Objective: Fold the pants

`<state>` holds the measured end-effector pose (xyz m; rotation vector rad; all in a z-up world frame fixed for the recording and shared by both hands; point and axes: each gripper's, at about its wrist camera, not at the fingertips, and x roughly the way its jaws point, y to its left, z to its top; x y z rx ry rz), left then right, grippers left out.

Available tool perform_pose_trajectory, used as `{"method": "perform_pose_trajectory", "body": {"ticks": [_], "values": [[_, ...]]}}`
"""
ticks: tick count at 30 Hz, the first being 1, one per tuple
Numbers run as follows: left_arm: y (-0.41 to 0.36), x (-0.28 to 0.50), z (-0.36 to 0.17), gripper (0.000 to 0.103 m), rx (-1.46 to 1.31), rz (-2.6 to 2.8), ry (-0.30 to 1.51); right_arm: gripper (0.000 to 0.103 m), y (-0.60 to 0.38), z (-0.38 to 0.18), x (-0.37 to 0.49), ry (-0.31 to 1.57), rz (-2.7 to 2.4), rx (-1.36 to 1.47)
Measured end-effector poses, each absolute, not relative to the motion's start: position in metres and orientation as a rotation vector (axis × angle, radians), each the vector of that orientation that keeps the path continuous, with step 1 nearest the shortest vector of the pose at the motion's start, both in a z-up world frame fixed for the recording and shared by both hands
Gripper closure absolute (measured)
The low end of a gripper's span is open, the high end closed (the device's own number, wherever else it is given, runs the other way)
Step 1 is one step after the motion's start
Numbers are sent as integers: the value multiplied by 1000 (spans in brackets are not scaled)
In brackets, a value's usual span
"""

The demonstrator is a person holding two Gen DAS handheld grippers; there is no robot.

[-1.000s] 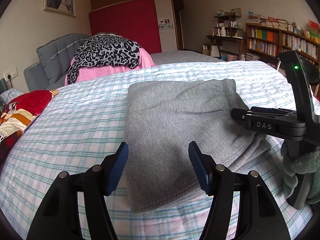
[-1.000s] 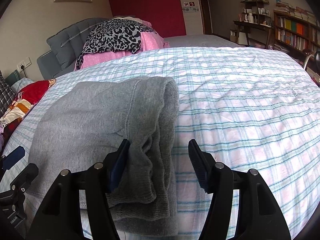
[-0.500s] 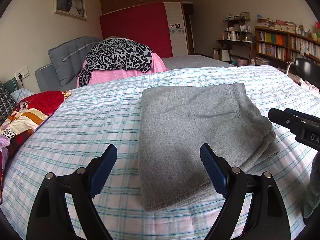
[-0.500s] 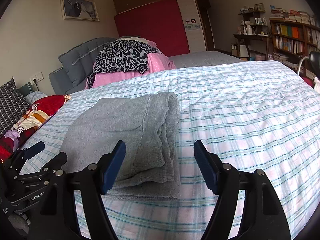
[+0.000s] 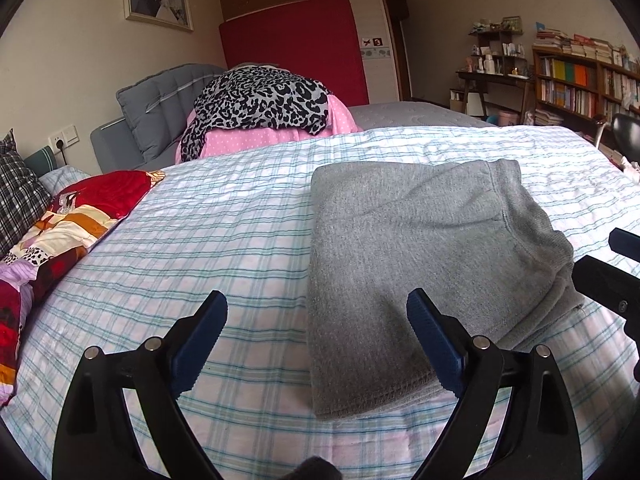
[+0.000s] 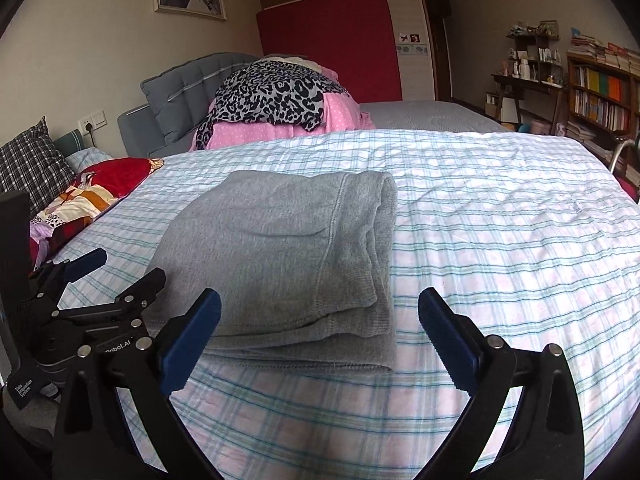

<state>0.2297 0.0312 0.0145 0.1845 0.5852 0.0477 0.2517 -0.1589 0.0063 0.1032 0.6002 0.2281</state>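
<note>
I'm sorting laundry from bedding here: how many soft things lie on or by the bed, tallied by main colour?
Grey: 2, the folded pants and the quilted cushion
Red: 1, the patterned quilt
Pink: 1, the dotted bundle
Black and white: 2, the leopard-print cloth and the checked pillow
Total: 6

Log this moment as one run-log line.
pants: folded, on bed | left gripper: open, empty | right gripper: open, empty
</note>
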Motion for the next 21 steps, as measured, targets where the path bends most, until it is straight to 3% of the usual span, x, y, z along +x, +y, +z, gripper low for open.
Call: {"method": "perform_pose_trajectory", "body": {"ticks": [8,21], "values": [[33,229,12,12,180,55,605,3,-139,1,244,608,194,-35],[32,226,15,12,202,71,592,3,-140,-1,242,596,197,-34]]}}
